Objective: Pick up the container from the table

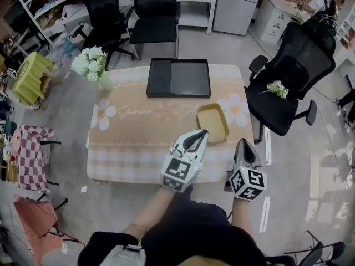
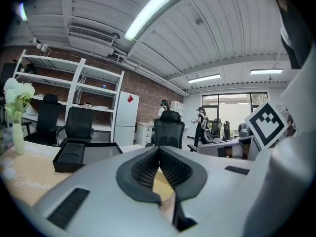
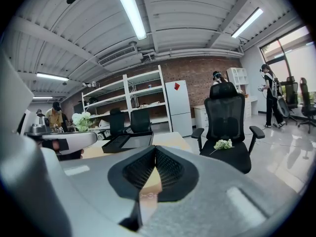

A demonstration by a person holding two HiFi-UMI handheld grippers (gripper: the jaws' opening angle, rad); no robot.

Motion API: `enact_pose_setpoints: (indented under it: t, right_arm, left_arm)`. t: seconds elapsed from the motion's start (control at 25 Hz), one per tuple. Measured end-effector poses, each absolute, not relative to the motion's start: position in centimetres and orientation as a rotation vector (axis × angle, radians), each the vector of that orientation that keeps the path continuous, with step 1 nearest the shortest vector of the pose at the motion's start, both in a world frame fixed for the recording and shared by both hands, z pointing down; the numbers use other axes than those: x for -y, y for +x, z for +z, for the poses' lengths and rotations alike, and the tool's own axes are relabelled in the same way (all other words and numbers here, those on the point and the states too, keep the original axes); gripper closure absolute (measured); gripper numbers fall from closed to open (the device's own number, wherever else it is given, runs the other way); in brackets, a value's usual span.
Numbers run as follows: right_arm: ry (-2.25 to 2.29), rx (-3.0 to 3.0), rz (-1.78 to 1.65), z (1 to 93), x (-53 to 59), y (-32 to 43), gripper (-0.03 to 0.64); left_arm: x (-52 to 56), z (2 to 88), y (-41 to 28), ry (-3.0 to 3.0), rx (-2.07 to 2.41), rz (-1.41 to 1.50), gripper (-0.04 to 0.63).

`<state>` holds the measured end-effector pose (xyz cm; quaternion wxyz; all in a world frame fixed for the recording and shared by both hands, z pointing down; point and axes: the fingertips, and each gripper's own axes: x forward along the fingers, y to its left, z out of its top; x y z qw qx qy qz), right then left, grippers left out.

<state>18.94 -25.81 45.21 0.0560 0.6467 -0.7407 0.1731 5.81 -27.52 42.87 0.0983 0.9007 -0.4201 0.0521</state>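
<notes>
yellow container [image 1: 213, 122] on the flowered desk [image 1: 127, 143], black tray [image 1: 178, 77] behind it, left tongs [image 1: 201, 133] closed and empty just beside the container, right tongs [image 1: 243, 144] closed and empty near the desk's corner

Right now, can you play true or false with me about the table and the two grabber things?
1. The yellow container sits on the table. True.
2. The left gripper holds the yellow container. False: its jaws are shut on nothing, and the container lies on the table just ahead of it.
3. The black tray is full of flowers. False: it looks empty; the white flowers stand in a vase at the table's corner.
4. A bunch of flowers lies on the black chair. True.
5. The right gripper has its jaws wide open. False: they are shut together.
</notes>
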Motion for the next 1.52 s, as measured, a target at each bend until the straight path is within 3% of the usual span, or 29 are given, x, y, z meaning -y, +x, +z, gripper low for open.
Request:
enact_pose_setpoints:
  t: [0.84, 1.52]
  right_arm:
    - [1.917, 2.213, 0.549, 46.8, 29.6, 19.4, 0.612]
    - [1.617, 2.310, 0.581, 48.3, 33.9, 18.0, 0.609]
  left_arm:
    - [30.5, 44.9, 6.3, 2.610, 1.251, 0.154, 0.584]
    - [32.5, 46.1, 5.5, 2.436, 1.460, 0.196, 0.584]
